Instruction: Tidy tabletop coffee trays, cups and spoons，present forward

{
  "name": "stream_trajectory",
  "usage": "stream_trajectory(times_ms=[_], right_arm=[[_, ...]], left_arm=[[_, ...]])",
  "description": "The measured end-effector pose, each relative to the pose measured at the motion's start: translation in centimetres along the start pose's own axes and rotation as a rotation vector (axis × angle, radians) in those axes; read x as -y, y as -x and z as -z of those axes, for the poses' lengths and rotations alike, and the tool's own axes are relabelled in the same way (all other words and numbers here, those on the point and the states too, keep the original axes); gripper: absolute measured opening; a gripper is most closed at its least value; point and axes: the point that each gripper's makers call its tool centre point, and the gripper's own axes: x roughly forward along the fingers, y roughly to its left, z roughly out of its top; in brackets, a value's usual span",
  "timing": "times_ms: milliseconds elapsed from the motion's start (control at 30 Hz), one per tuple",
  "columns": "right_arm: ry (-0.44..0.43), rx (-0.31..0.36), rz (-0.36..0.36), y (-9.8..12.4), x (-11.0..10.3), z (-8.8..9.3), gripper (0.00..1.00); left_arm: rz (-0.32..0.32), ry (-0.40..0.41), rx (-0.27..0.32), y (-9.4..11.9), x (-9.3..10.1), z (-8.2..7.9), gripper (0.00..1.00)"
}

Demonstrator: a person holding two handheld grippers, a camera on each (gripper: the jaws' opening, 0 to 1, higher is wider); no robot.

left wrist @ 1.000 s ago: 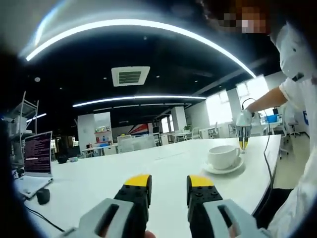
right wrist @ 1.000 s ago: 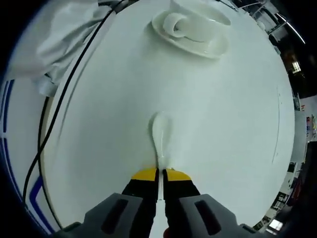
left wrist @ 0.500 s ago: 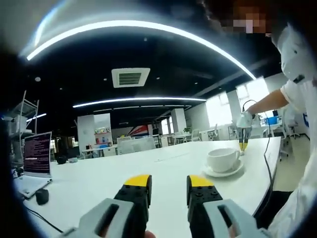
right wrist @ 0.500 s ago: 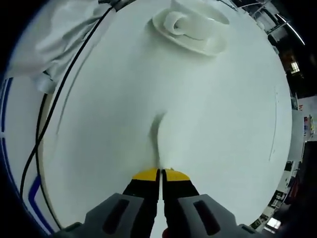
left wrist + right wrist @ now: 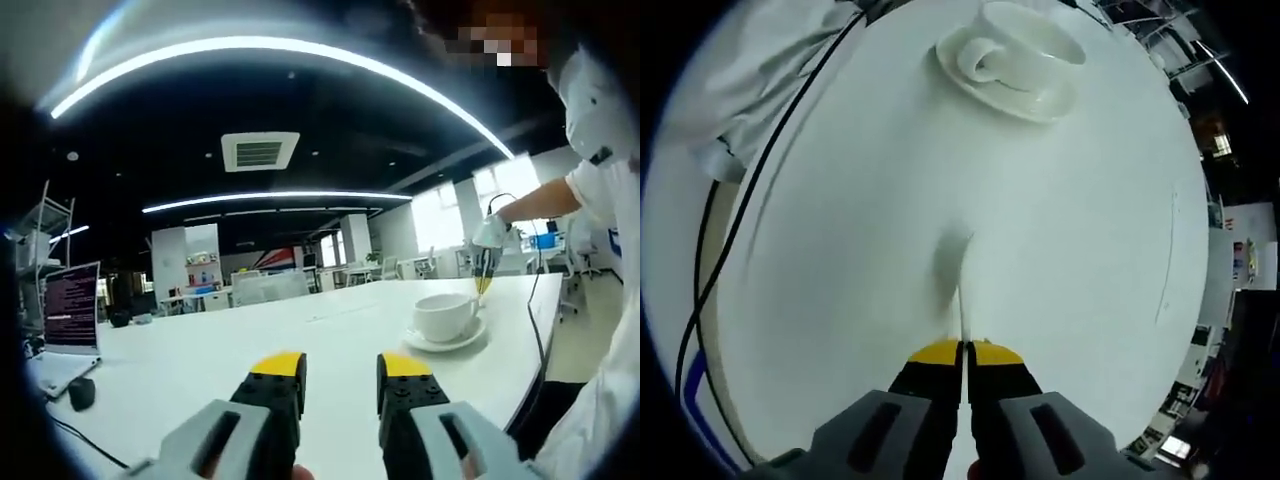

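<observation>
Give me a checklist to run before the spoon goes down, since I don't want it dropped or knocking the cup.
1. Right claw shut on the white ceramic spoon: ok, handle pinched between the yellow tips.
2. Spoon lifted off the white tabletop: ok, a blurred shadow lies under it.
3. White ceramic cup upright on its white saucer: ok.
4. Way to the saucer free: ok, bare table between.
5. Black cable away from the spoon: ok, along the table edge.
6. Left claw free: ok, open, holding nothing.
</observation>
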Motion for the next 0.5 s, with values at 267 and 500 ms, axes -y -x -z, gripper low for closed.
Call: stream_trajectory(times_ms=[267, 500], right_arm=[[0.062, -0.033, 0.124, 1.4, 1.3, -0.4, 0.03], [0.140, -0.080, 0.310, 3.9, 3.5, -1.7, 0.03]], left_arm=[[0.009, -0.002, 0.003, -0.2, -0.3, -0.3, 0.30], [0.006, 0.000, 0.013, -0.4, -0.1, -0.7, 0.30]])
